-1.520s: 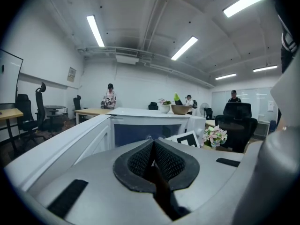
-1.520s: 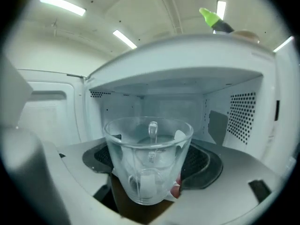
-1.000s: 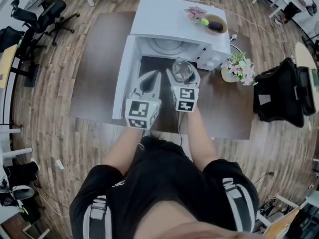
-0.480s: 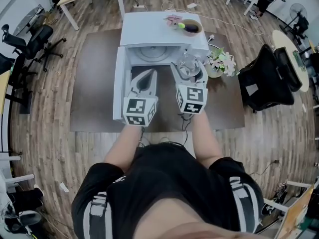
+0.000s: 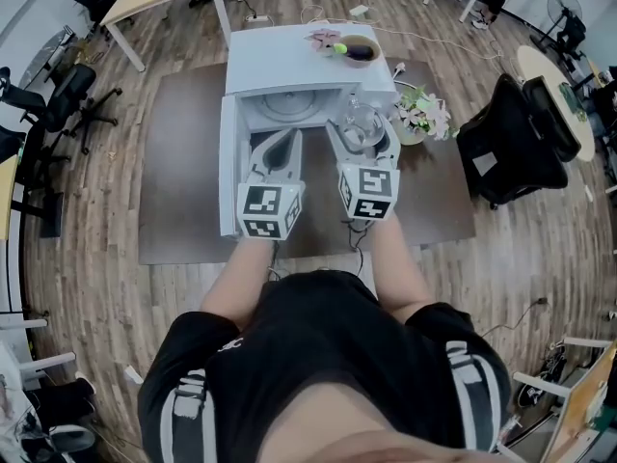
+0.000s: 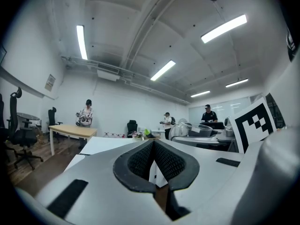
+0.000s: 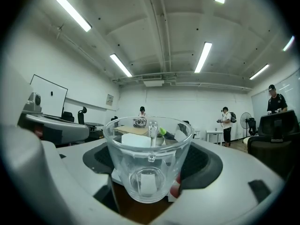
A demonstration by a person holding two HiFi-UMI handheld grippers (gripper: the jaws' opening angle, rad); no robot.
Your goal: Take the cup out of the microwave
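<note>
Where the cup is: the cup (image 7: 148, 156) stands upright between the jaws of the right gripper (image 5: 361, 135), held clear of the brown surface (image 5: 183, 162) just in front of the microwave (image 5: 289, 61) — outside the cavity, judging by the head view.
Right gripper: clamped on the cup's lower wall, one dark pad on each side, the jaws standing wide around it.
Left gripper: the left gripper (image 6: 153, 159) is clenched on nothing, its pads meeting, and sits level beside the right one, near the open door (image 5: 228, 177).
Material: clear glass, and empty as far as can be seen — probably light, rigid and brittle.
Slip: smooth curved walls give the pads little to bite on, so a tilt could let the cup slide.
Where to hold: low and across the widest part, as it is held now; what looks like a handle on the far wall is too slim for these jaws.
Care: a knock against the microwave's frame or a hard landing could chip the glass.
</note>
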